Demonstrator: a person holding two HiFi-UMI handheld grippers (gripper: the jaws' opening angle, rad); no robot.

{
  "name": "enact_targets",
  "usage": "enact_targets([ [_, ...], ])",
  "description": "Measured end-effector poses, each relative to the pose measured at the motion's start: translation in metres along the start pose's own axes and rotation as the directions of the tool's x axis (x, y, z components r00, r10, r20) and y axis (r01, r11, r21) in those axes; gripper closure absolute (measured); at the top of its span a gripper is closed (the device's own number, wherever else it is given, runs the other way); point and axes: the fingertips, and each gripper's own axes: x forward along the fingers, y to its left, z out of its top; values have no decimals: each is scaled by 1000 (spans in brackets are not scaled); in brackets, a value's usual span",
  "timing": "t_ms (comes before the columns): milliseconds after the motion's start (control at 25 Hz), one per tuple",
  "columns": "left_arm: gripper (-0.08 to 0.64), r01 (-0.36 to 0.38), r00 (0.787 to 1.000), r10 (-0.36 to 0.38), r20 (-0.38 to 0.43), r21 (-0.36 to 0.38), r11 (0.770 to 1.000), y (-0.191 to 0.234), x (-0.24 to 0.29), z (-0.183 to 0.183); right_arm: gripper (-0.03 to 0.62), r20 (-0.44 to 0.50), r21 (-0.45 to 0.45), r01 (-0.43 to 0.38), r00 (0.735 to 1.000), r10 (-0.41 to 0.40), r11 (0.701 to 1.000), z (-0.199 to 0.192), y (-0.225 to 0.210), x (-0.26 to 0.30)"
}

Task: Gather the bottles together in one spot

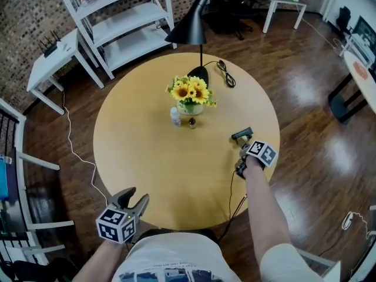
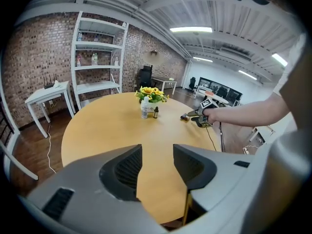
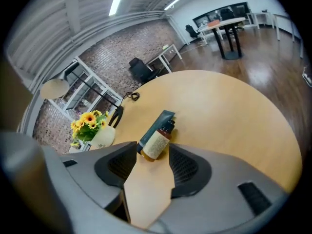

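**Head view:** Reaching across the round tabletop (image 1: 147,163) with the right gripper (image 1: 244,143), fingers spread, something small and dark lying right at their tips. Far ahead and to the left of those fingers, a white bottle (image 1: 175,117) and a small dark bottle (image 1: 192,123), upright side by side, just in front of a vase of sunflowers (image 1: 190,96). Well back from all of it, off the tabletop's near edge, the left gripper (image 1: 135,200), fingers apart and empty.

**Left gripper view:** Nothing between the spread fingers but bare wood. Upright pair well ahead, the other gripper farther right. Brick wall (image 2: 39,57) and white shelving (image 2: 100,57) beyond.

**Right gripper view:** Fingers parted, not seen pressing on anything. Between their tips, the base of an amber bottle (image 3: 157,141) lying on its side, long axis running straight away from them, cap farthest. Alongside on its left, a dark flat pack (image 3: 163,118). Judged by far the nearer hand for this pickup, followed by a carry leftward to the pair by the flowers. Smooth, level wood underneath, open floor all round.
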Motion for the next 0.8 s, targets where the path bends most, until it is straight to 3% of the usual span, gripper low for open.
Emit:
enact_targets([
  [200,379,1,1000,-1,-14,-16,1000,1,2,-4,365,-23,70,51,999,-49,996,5,-11,15],
  [400,379,-2,1000,2,-21,-22,1000,4,-2,-11,363,-23,36,69,997,-68,997,7,-9,17],
  [600,379,1,1000,-2,-28,-37,999,8,-2,-18,446,-3,-1,63,998,-63,998,9,-5,11],
  [800,379,21,999,-22,-28,-26,999,7,6,-17,457,-40,-82,53,998,-57,995,-2,-11,-1],
])
